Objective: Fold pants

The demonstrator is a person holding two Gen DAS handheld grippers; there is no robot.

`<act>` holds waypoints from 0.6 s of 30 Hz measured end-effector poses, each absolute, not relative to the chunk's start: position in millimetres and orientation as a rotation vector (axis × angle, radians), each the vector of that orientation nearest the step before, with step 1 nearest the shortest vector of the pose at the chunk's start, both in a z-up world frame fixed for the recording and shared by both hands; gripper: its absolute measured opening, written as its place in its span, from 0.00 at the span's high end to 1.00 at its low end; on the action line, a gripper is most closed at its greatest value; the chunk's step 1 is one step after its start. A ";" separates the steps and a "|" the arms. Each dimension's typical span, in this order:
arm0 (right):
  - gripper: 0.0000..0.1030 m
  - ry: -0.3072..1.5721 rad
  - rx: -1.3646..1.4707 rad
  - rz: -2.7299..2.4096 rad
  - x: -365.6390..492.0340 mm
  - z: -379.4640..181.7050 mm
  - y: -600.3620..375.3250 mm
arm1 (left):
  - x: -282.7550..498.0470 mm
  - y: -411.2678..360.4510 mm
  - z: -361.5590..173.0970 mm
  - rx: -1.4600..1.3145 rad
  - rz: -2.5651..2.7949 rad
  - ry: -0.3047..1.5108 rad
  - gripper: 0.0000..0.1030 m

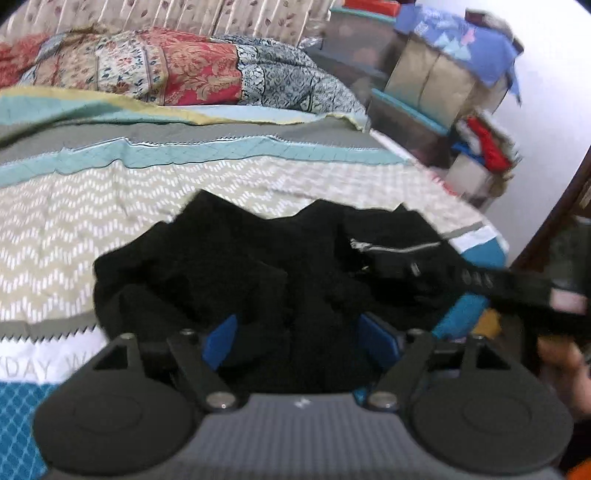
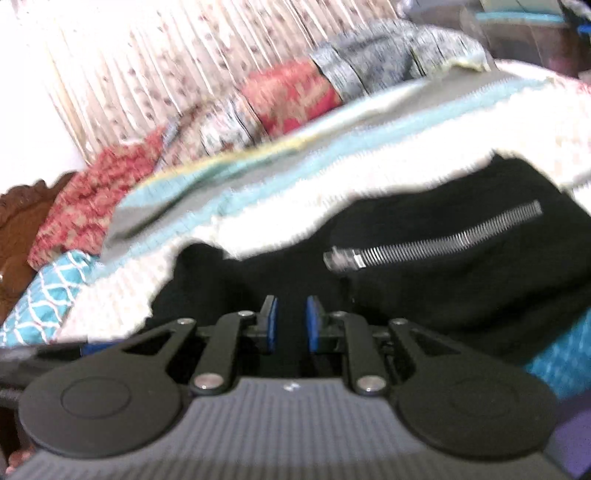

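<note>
Black pants (image 1: pixel 280 258) lie crumpled in a heap on the bedspread (image 1: pixel 110 206) near the bed's front right corner, with a silver zipper (image 1: pixel 395 248) on top. My left gripper (image 1: pixel 301 338) is open, its blue pads (image 1: pixel 221 341) wide apart around bunched black cloth. In the right wrist view the pants (image 2: pixel 461 273) and zipper (image 2: pixel 443 238) fill the middle right. My right gripper (image 2: pixel 290 323) has its blue pads (image 2: pixel 272 323) close together with a narrow gap over dark cloth; the blur hides whether cloth is pinched. The right gripper's body (image 1: pixel 535 291) shows at the right edge of the left view.
A patterned quilt (image 1: pixel 166 70) is piled at the head of the bed before a floral curtain (image 1: pixel 221 14). Stacked boxes and clothes (image 1: pixel 454 85) stand to the right of the bed. A wooden bed frame (image 2: pixel 18 229) shows at the left.
</note>
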State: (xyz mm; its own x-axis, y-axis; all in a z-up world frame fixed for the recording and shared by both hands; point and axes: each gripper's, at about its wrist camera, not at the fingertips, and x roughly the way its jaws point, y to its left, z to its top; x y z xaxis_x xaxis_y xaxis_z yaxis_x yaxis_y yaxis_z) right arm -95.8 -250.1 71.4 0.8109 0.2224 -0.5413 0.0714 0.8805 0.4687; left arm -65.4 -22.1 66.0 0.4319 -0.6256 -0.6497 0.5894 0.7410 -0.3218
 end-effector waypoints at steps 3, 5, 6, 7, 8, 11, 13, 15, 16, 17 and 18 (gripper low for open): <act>0.77 0.534 0.445 0.181 -80.1 93.2 -233.8 | -63.6 2.1 75.8 -0.129 -0.734 0.824 0.25; 0.69 0.486 0.384 0.266 -72.1 106.6 -217.4 | -59.8 19.8 81.7 -0.193 -0.677 0.815 0.25; 0.65 0.480 0.365 0.295 -65.3 106.5 -215.0 | -56.2 27.3 82.8 -0.223 -0.642 0.816 0.25; 0.64 0.489 0.353 0.316 -56.2 104.5 -203.9 | -52.4 35.4 82.5 -0.252 -0.602 0.820 0.25; 0.61 0.517 0.346 0.332 -47.4 100.2 -196.3 | -48.9 42.1 81.8 -0.275 -0.568 0.824 0.25; 0.45 0.665 0.356 0.365 -21.8 69.9 -186.9 | -40.1 60.0 75.2 -0.366 -0.489 0.850 0.25; 0.58 0.793 0.397 0.361 -12.5 44.8 -181.9 | -34.9 70.1 67.5 -0.419 -0.459 0.880 0.25; 0.85 0.852 0.458 0.350 -15.1 36.1 -185.1 | -32.0 76.9 60.6 -0.449 -0.430 0.904 0.25; 0.89 0.830 0.492 0.343 -19.1 40.4 -192.7 | -30.9 78.7 58.0 -0.458 -0.421 0.911 0.25; 0.89 0.791 0.531 0.332 -25.6 49.4 -204.2 | -30.0 80.0 56.5 -0.466 -0.415 0.914 0.25; 0.89 0.730 0.555 0.315 -35.4 61.5 -216.8 | -29.5 81.5 55.0 -0.470 -0.416 0.914 0.25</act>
